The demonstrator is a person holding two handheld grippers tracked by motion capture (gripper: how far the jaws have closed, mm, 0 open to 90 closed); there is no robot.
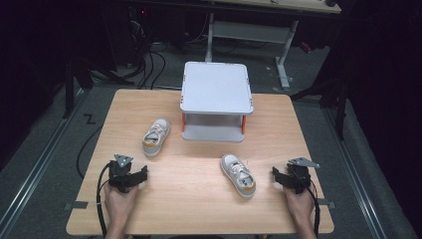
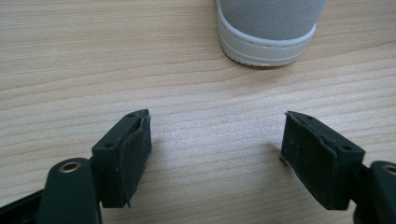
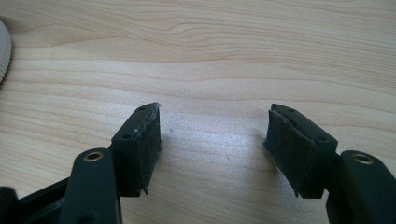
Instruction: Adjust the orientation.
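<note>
Both claws rest low on the counter, jaws spread and gripping nothing — left claw just behind one white sneaker, right claw beside the other sneaker. Farther back stands a white two-tier shelf.

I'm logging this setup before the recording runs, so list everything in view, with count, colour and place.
table: one, light wood, centre of the high view.
shelf rack: one, white with orange posts, two tiers, far middle of the table.
left shoe: one, white sneaker with a tan heel, left of the rack.
right shoe: one, white sneaker with a tan heel, near right of centre.
desk: one, white legs, behind the table.
cables: several, black, on the floor beyond.
left gripper: one, black, open, near left edge.
right gripper: one, black, open, near right edge.
hands: two, at the bottom.
</note>
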